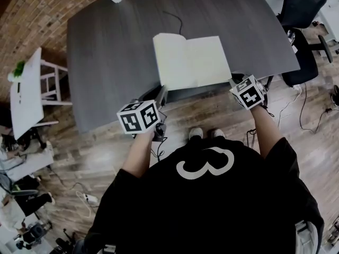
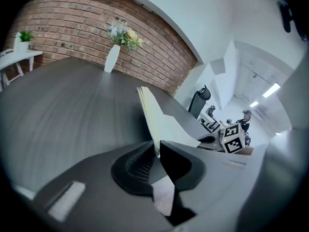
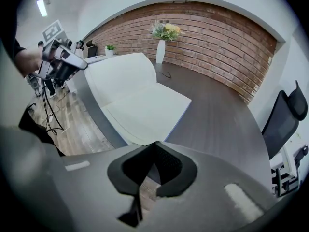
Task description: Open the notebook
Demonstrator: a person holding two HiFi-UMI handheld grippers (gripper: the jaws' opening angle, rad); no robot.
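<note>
A cream-paged notebook (image 1: 201, 62) lies open at the near edge of the dark grey table (image 1: 106, 62). Its right half rests flat, while its left leaf (image 2: 147, 110) stands up off the table. My left gripper (image 1: 161, 94) is at the notebook's near left corner. In the left gripper view, the jaws of this gripper (image 2: 157, 151) pinch the leaf's lower edge. My right gripper (image 1: 233, 80) hovers at the table's edge by the near right corner. Seen in its own view, the right gripper (image 3: 155, 145) is shut and empty, with the notebook (image 3: 140, 105) just beyond it.
A white vase of flowers (image 3: 160, 51) stands at the table's far edge. A thin black cable (image 1: 175, 20) trails behind the notebook. Black office chairs (image 1: 304, 4) stand to the right and a white side table (image 1: 24, 89) to the left. Wooden floor lies below me.
</note>
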